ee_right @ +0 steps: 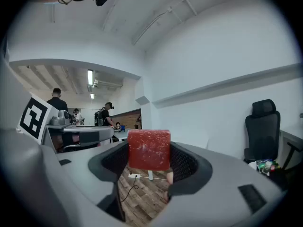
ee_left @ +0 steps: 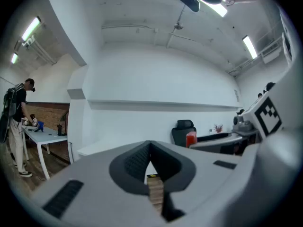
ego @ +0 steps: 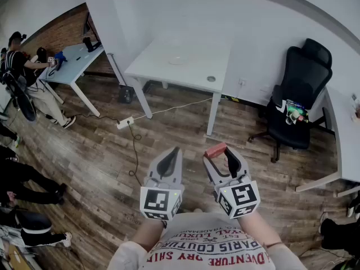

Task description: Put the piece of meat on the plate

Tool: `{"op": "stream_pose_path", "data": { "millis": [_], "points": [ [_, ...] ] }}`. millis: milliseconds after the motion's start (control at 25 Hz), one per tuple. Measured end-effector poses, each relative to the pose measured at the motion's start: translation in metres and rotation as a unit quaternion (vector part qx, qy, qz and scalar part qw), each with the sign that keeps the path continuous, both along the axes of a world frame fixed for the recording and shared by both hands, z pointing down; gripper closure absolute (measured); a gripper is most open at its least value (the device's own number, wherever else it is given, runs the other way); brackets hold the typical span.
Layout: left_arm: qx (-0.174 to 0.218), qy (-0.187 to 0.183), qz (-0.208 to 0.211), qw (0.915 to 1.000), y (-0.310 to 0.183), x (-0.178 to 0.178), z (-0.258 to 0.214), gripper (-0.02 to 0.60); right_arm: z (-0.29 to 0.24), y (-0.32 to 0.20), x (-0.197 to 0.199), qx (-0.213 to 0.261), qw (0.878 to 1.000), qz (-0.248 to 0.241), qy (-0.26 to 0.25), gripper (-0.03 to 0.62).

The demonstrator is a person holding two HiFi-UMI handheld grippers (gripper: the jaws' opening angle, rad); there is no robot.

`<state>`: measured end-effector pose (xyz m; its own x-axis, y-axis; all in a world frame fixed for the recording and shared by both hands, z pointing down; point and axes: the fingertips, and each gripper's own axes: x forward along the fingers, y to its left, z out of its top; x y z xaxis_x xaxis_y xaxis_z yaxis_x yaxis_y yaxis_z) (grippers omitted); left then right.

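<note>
Head view: camera on my head, facing forward and steeply down. My left tool (ego: 174, 152) and right tool (ego: 221, 153) sit near; the wooden floor (ego: 185, 131) and white surface (ego: 197, 49) lie farther off.
Tool views: each rides its own tool and looks level along the jaws, close up, toward the far wall (ego: 236, 16).
Shared: all three views take in the black chair (ego: 301, 94). Each tool view catches the other tool at its edge.

The piece of meat (ee_right: 148, 149) is dull red with a grainy, pale-speckled face. The right gripper (ee_right: 148, 157) and left gripper (ee_left: 150, 146) are smooth matt grey plastic, and their jaws are lined with ribbed black pads (ee_right: 188, 163). The floor (ego: 185, 129) is wood-grain planking with a faint sheen. The surface (ego: 157, 66) is smooth and white.
</note>
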<state>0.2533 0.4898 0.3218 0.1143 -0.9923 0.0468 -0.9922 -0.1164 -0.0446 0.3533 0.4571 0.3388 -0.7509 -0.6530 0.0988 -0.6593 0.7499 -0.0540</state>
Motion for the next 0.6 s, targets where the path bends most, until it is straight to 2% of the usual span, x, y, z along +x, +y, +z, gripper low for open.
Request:
{"op": "stream_pose_path", "data": {
  "millis": [400,600],
  "points": [
    [-0.007,0.011,0.006,0.9999,-0.014,0.007,0.005,0.577,0.001,-0.02,0.008,-0.019,0.999,0.005,-0.026,0.316],
    [-0.009,0.011,0.001,0.9999,-0.018,0.006,0.009,0.577,0.004,-0.022,0.003,-0.021,0.999,-0.009,-0.027,0.316]
  ]
}}
